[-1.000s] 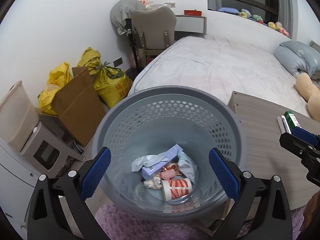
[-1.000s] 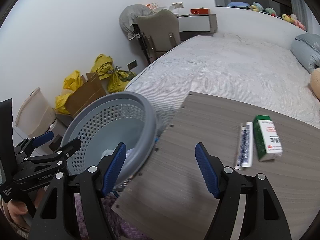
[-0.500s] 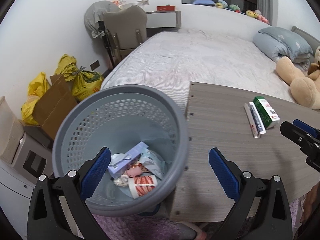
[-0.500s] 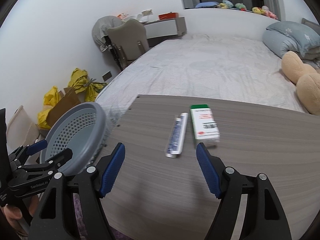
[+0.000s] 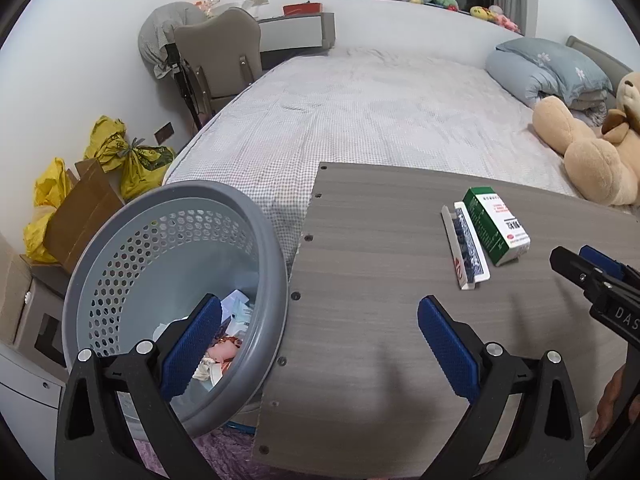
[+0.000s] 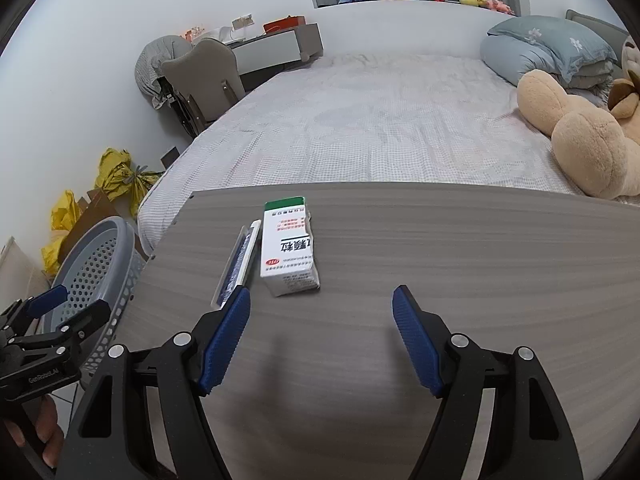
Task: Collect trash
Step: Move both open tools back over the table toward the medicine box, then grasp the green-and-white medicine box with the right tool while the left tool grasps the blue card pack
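Right wrist view gives you the bed [image 6: 380, 120] across the background, with a tan plush bear [image 6: 580, 140] and a blue pillow [image 6: 552, 48] at its right end. In front of it lies the grey wood-grain table [image 6: 440, 248], and low at the left edge stands the grey perforated bin [image 6: 96, 256], just beside the table's left side. On the table rest two pieces of trash: a green-and-white box [image 6: 290, 254] lying flat, and a thin blister-pack strip [image 6: 238, 264] alongside its left face, nearly touching it. Your right gripper [image 6: 320, 340] hangs over the table with its blue pads well apart and nothing between them. The box sits just ahead of the gap, toward the left pad; the strip's near end reaches that left pad's tip.

In the left wrist view, your left gripper [image 5: 320, 344] is also spread wide and empty, straddling the bin's rim [image 5: 276, 264] and the table's left edge. Crumpled wrappers [image 5: 224, 348] lie in the bin's bottom behind the left pad. Box [image 5: 496, 226] and strip [image 5: 464, 248] lie well ahead and to the right of this gripper, near the black tip of your right tool at the frame's right edge.
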`<state>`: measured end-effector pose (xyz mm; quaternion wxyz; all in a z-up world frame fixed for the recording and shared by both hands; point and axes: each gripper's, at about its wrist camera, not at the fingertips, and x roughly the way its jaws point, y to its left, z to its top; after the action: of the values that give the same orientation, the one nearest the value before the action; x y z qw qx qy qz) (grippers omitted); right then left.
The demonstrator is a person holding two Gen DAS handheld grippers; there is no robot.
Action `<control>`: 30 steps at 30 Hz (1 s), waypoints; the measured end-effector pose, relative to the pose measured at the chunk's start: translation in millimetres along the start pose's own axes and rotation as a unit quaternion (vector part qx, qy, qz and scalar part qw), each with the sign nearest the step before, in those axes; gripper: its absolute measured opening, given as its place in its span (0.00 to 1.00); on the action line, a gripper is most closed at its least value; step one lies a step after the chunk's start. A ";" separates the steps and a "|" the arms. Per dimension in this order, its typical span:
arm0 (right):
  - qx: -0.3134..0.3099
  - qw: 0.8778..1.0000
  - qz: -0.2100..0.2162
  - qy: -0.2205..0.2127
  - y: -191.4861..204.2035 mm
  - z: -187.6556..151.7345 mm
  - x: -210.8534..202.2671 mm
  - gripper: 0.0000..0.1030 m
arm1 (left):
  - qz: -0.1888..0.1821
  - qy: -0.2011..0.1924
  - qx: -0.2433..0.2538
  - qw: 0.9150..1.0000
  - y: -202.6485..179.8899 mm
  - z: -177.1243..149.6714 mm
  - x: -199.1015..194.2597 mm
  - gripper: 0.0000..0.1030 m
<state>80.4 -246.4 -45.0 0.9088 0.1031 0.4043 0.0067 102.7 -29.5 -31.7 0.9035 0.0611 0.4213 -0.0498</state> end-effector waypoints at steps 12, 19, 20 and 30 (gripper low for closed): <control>-0.055 0.998 -0.018 0.037 18.6 19.7 43.6 0.69 | 0.004 0.008 -0.004 1.000 -4.8 7.4 11.0 0.94; -0.072 0.996 -0.030 0.053 28.1 25.6 63.3 0.68 | -0.001 0.014 -0.009 1.000 -0.2 6.1 14.2 0.94; -0.076 0.995 -0.033 0.055 29.7 26.6 65.6 0.68 | -0.002 0.014 -0.010 1.000 0.1 6.0 14.7 0.94; -0.093 0.993 -0.048 0.057 38.3 29.0 79.0 0.67 | -0.013 0.022 -0.016 1.000 1.1 6.3 18.4 0.94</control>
<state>157.6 -206.7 -76.7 0.8890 -0.0024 0.4579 0.0067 119.4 -30.1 -41.8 0.8942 0.0423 0.4424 -0.0532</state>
